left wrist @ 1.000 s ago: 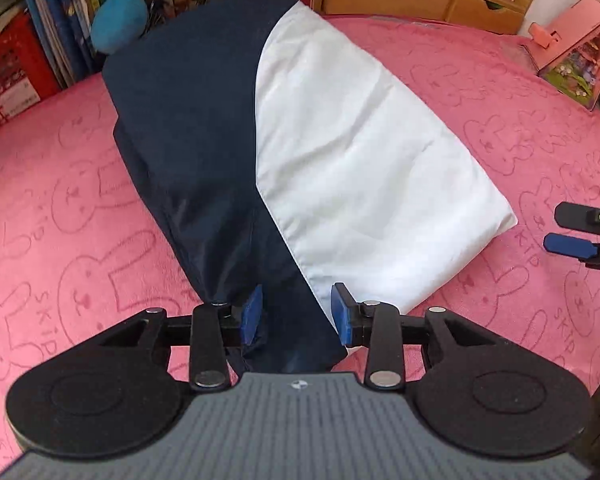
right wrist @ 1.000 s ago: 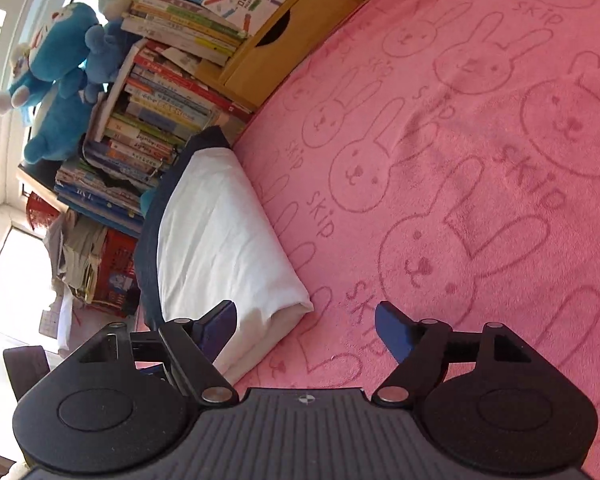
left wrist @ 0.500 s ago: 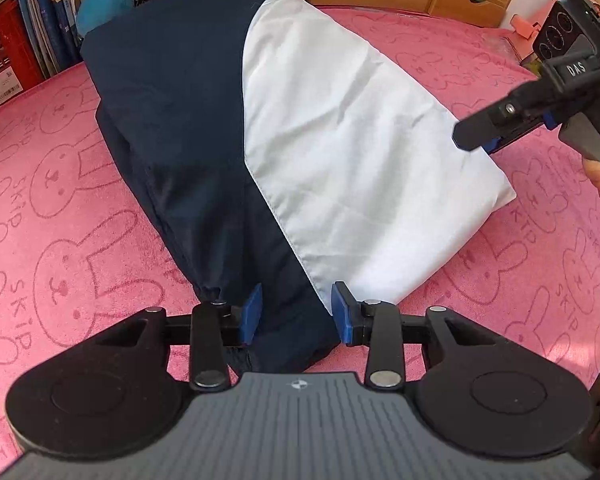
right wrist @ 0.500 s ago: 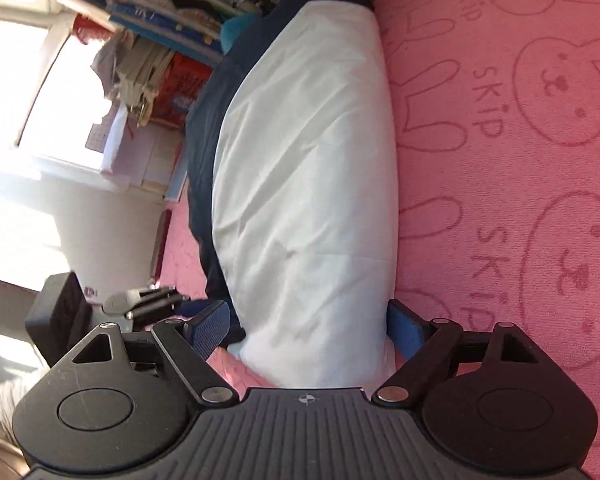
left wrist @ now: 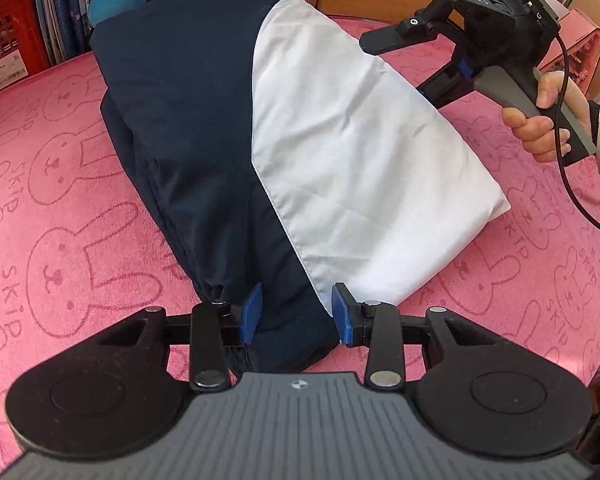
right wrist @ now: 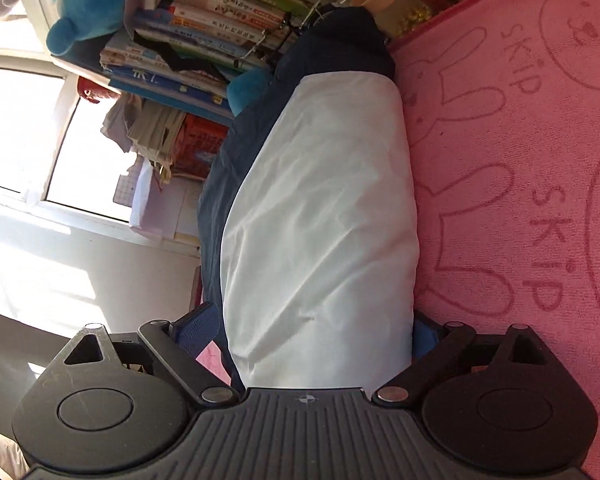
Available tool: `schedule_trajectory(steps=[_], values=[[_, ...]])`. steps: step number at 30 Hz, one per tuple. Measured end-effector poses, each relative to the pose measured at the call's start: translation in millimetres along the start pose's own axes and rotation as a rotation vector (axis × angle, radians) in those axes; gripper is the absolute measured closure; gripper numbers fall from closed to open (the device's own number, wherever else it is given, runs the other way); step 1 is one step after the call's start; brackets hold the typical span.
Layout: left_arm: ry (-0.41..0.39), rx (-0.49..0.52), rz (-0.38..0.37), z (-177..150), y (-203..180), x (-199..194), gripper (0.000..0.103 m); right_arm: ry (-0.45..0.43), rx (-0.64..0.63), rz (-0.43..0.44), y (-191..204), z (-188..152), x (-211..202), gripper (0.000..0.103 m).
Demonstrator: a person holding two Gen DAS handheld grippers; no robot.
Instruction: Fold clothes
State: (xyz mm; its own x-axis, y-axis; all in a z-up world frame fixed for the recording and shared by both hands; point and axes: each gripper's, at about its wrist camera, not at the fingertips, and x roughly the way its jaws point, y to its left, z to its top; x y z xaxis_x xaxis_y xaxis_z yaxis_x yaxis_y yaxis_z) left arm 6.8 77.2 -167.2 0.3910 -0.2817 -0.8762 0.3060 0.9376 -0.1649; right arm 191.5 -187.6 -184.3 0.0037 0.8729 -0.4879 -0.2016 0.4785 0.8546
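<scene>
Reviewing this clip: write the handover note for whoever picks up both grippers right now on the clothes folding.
Left gripper: closed on the navy edge of the folded garment at its near end.
Right gripper: jaws opening, straddling the garment's white panel at the side edge; pads not pressing.
Garment lies on the pink bunny blanket, already folded into a long navy-and-white bundle.
Left: probably close the right gripper on the white edge and make the next fold.

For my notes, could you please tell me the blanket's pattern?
Pink blanket with bunny outlines and "SKIP" lettering, clearest in the left wrist view.
</scene>
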Motion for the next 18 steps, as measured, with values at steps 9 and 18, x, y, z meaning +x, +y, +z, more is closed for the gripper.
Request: schedule_trajectory(steps=[9,18], values=[[-0.011,-0.044,-0.032,1.1,9.1,-3.5,0.067,0.164,0.181,0.256,-7.6,-47.6,-11.4,0.0],[-0.008,-0.074,-0.074,4.7,16.3,-5.1,0.067,0.204,0.11,0.156,8.1,-66.2,5.7,0.001]])
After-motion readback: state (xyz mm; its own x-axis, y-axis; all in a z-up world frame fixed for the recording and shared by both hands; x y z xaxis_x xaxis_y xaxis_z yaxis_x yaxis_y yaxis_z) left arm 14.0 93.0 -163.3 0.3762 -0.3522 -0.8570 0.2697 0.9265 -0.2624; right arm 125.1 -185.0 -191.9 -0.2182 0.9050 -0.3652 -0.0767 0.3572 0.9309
